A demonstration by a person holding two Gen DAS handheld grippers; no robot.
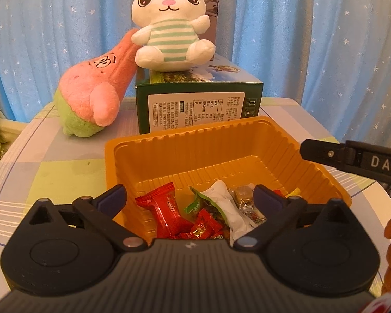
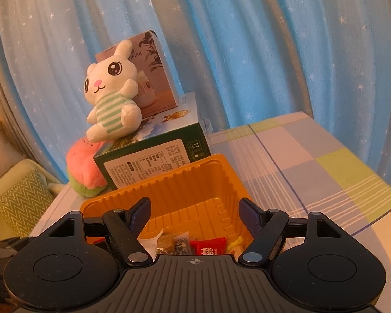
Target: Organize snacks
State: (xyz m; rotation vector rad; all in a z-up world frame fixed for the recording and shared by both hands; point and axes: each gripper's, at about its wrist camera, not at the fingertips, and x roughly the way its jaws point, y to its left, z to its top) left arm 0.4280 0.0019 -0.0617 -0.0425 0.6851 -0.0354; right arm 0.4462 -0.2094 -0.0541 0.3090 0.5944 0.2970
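An orange plastic tray [image 1: 247, 140] sits on the table and holds several wrapped snacks: a red packet [image 1: 166, 214], a green and white packet [image 1: 221, 206], a small brown candy [image 1: 242, 193]. My left gripper [image 1: 189, 195] is open and empty, just above the tray's near end. My right gripper [image 2: 194, 214] is open and empty over the same tray [image 2: 208, 177]; a red candy [image 2: 208, 246] and a brown candy [image 2: 166, 242] lie below it. The right gripper's body shows at the right of the left wrist view [image 1: 352, 161].
A green box [image 1: 198, 101] stands behind the tray, with a white plush rabbit [image 1: 169, 26] on top and another box behind it. A pink plush [image 1: 96, 91] leans on the box's left. Checked tablecloth [image 2: 312, 161] stretches right. Blue curtain behind; a sofa [image 2: 20, 198] left.
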